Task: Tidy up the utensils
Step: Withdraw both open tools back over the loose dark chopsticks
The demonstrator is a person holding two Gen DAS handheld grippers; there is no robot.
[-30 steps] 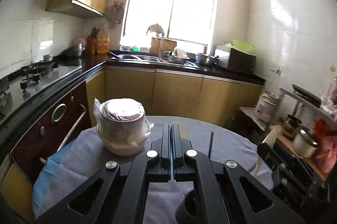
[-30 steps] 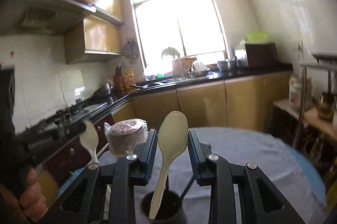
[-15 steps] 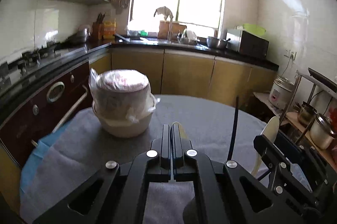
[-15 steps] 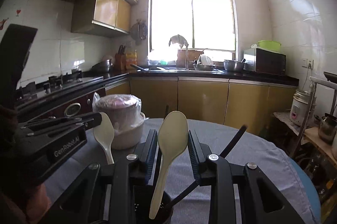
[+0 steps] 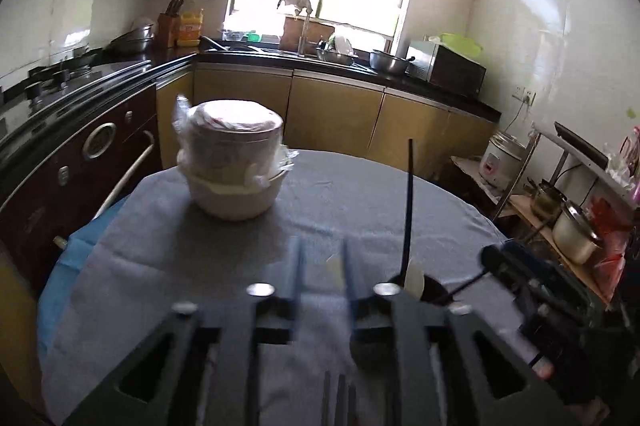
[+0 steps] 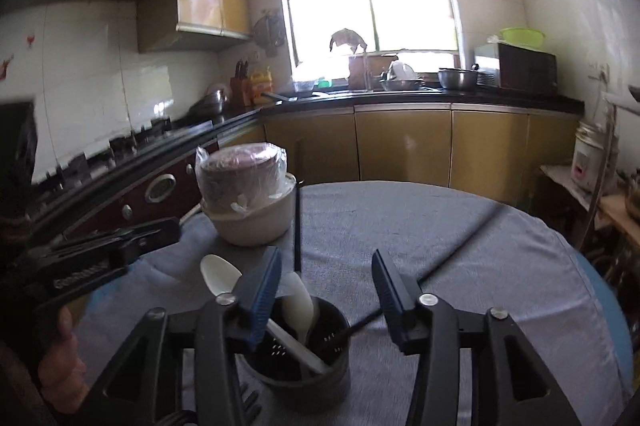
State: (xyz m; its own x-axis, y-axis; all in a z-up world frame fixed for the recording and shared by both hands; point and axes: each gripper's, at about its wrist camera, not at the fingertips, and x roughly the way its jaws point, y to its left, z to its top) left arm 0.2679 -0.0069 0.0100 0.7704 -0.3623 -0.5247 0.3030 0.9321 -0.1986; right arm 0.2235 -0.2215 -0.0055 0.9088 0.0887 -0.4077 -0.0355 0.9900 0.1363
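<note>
The right hand-held gripper [image 6: 326,290] stands wide, its jaws having just been opening, with nothing between them; the pale spoon [image 6: 298,302] now sits in the dark cup [image 6: 298,358] right below, beside black chopsticks [image 6: 297,226]. The left hand-held gripper [image 5: 322,278] has just been parting narrowly, a second spoon [image 6: 218,276] at its tip. Best lift both straight up, clear of the handles, so the cup near the tabletop's [image 6: 460,222] front edge stays upright.

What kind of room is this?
It looks like a home kitchen: there's a stove on the counter, a sink tap under the window, and a rice cooker beside the round table.
</note>
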